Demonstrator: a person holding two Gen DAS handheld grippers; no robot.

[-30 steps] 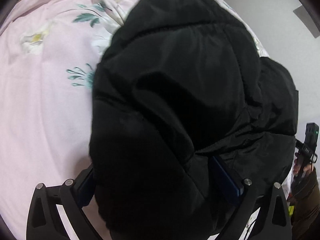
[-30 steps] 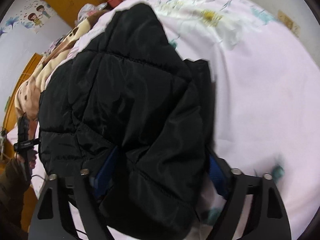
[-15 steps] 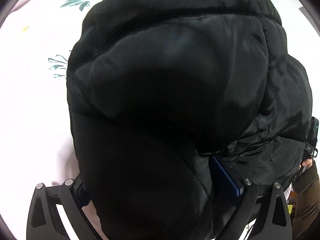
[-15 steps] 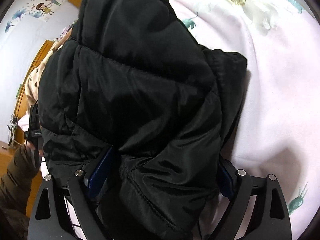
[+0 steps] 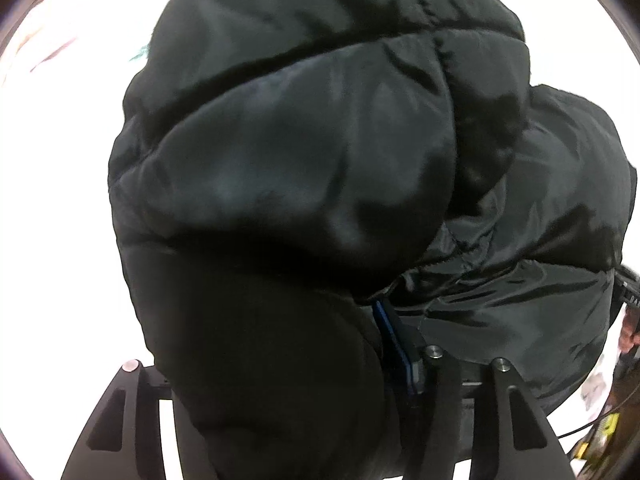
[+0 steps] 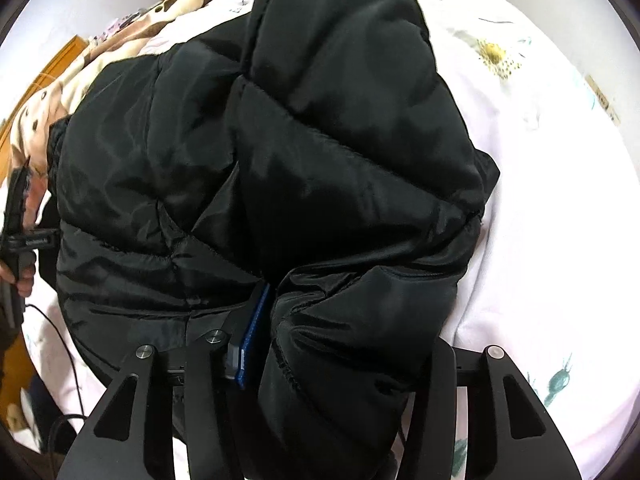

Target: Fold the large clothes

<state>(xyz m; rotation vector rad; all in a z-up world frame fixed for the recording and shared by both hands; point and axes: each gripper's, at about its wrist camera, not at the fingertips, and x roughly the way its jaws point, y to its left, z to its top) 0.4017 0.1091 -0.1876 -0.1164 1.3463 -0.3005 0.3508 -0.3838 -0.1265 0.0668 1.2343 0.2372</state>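
A black puffer jacket (image 5: pixel 300 160) lies bunched on a pink flowered bedsheet (image 6: pixel 560 208) and fills most of both views. My left gripper (image 5: pixel 276 340) has a thick fold of the jacket between its jaws, which are closing. Its right blue pad (image 5: pixel 394 344) presses into the fabric, and the jacket hides the left finger. My right gripper (image 6: pixel 352 332) is also closing on a padded fold of the jacket (image 6: pixel 340 140). Its left blue pad (image 6: pixel 256 320) pushes against the fold, while the right finger is mostly covered.
A brown-patterned blanket (image 6: pixel 60 92) lies at the far left of the bed, with orange wooden furniture (image 6: pixel 60 56) behind it. A person's hand (image 6: pixel 24 276) holds a gripper handle at the left edge, above a black cable (image 6: pixel 68 344). Open sheet lies right of the jacket.
Both pairs of jaws have narrowed onto the jacket folds. Both cameras have come closer to the jacket, which now covers more of each view, and the right view has shifted and rolled.
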